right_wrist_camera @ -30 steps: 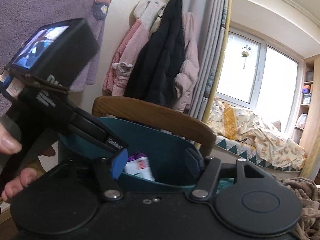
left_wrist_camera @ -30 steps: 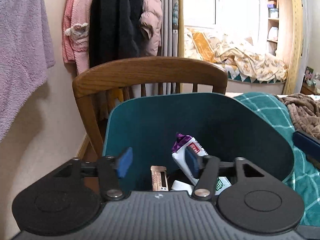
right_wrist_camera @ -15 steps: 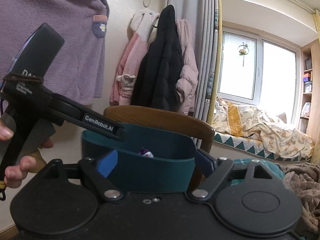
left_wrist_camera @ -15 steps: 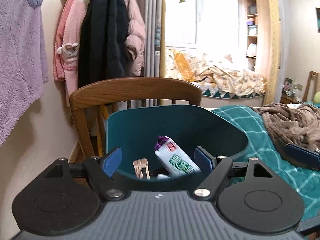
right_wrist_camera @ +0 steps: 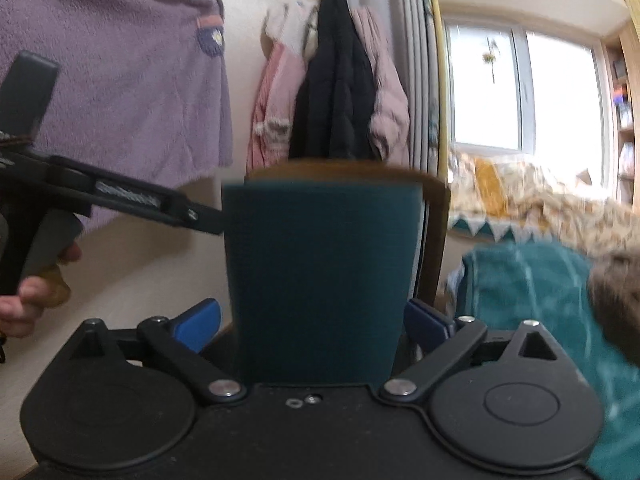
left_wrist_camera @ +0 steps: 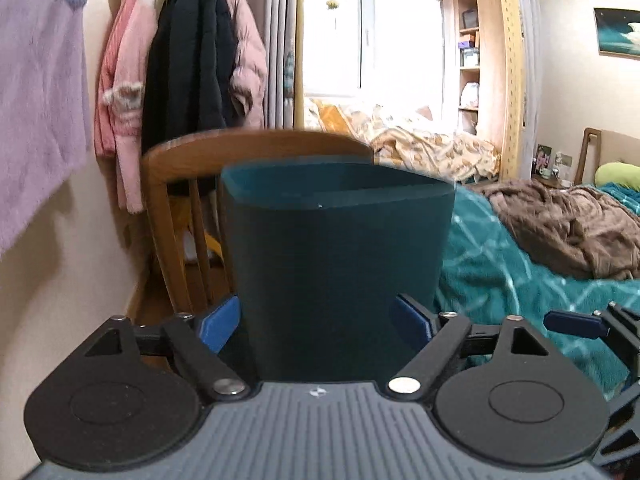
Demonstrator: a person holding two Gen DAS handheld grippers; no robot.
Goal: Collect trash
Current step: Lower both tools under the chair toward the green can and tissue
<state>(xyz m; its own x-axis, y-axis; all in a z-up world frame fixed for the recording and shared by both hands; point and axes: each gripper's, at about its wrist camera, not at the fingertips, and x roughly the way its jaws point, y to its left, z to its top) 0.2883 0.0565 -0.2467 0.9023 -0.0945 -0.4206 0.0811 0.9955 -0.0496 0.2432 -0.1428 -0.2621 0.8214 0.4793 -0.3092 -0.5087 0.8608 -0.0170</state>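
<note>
Left gripper (left_wrist_camera: 318, 322) spreading wide, blue pads (left_wrist_camera: 218, 322) flanking the lower wall of the teal trash bin (left_wrist_camera: 340, 264), and whether they touch it can't be told. Right gripper (right_wrist_camera: 312, 326) opening too, its pads (right_wrist_camera: 196, 326) standing either side of the same bin (right_wrist_camera: 320, 280). The bin stands upright, in front of a wooden chair (left_wrist_camera: 176, 184), with the bed's teal checked blanket (left_wrist_camera: 512, 280) to its right. A hand (right_wrist_camera: 28, 300) holds the left gripper's handle. Coats (left_wrist_camera: 192, 60) hang on the wall behind.
</note>
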